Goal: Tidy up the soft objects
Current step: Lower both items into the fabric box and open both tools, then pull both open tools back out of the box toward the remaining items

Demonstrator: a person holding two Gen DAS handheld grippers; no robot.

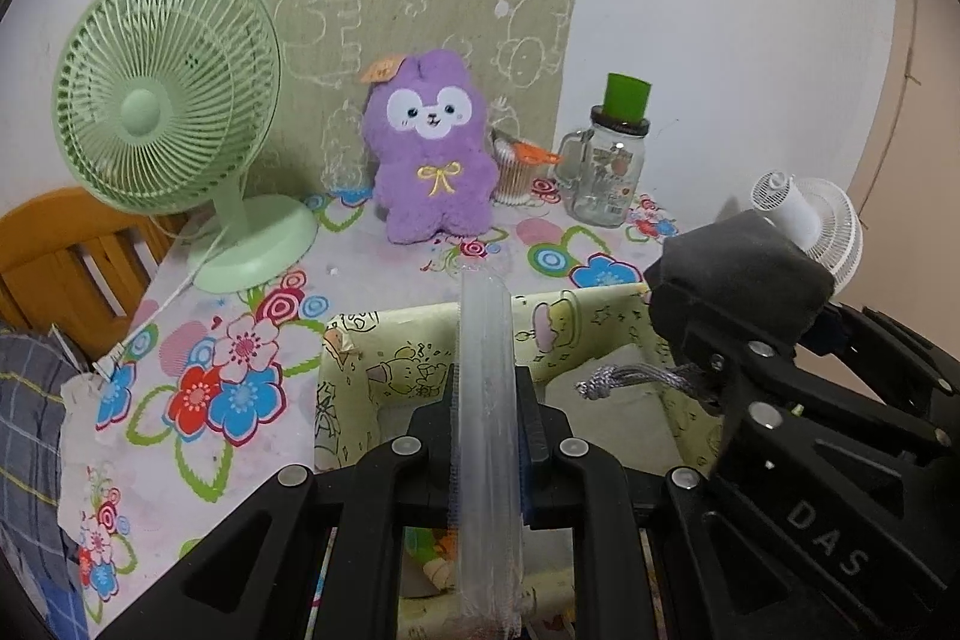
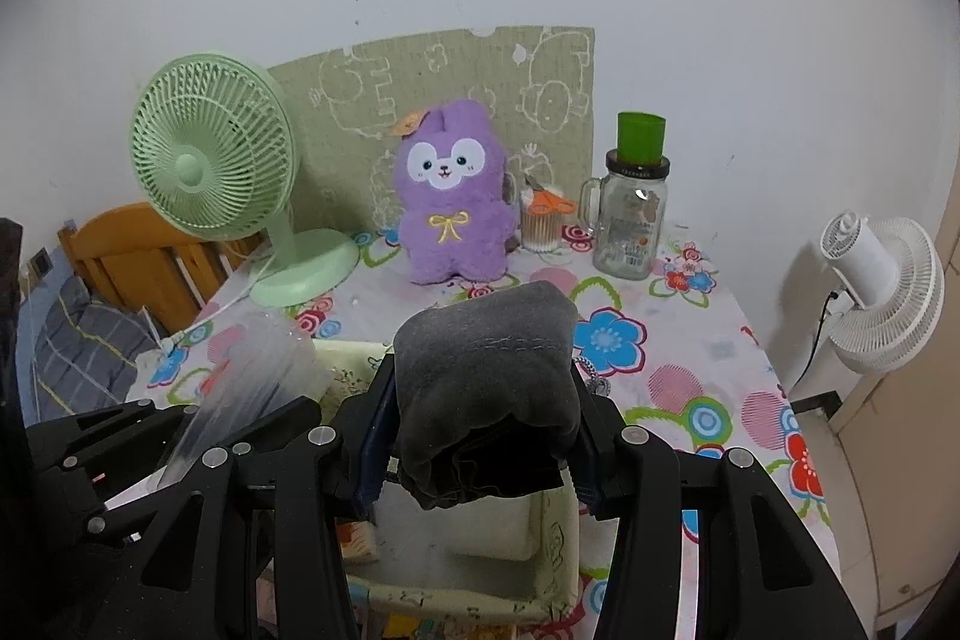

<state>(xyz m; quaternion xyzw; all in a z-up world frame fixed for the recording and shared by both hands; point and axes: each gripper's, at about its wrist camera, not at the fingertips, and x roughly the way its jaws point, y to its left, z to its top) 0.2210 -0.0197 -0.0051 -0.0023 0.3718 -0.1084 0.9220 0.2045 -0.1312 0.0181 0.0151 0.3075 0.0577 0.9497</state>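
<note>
My left gripper point(image 1: 487, 418) is shut on a clear plastic packet point(image 1: 486, 436) and holds it upright over a pale green fabric storage box point(image 1: 384, 340). The packet also shows in the right wrist view point(image 2: 252, 388). My right gripper point(image 2: 480, 436) is shut on a dark grey drawstring pouch point(image 2: 486, 382) and holds it above the same box point(image 2: 558, 538). In the left wrist view the pouch point(image 1: 738, 268) sits at the right with its grey cord point(image 1: 630, 377) hanging over the box. A purple plush toy point(image 1: 429, 148) sits at the back of the table.
A green desk fan point(image 1: 168, 100) stands at the back left with its cord trailing off the table edge. A glass jar with a green cup point(image 1: 609, 160) and a cotton swab tub point(image 1: 516, 175) stand at the back right. A white fan point(image 2: 882, 286) is off the table's right side.
</note>
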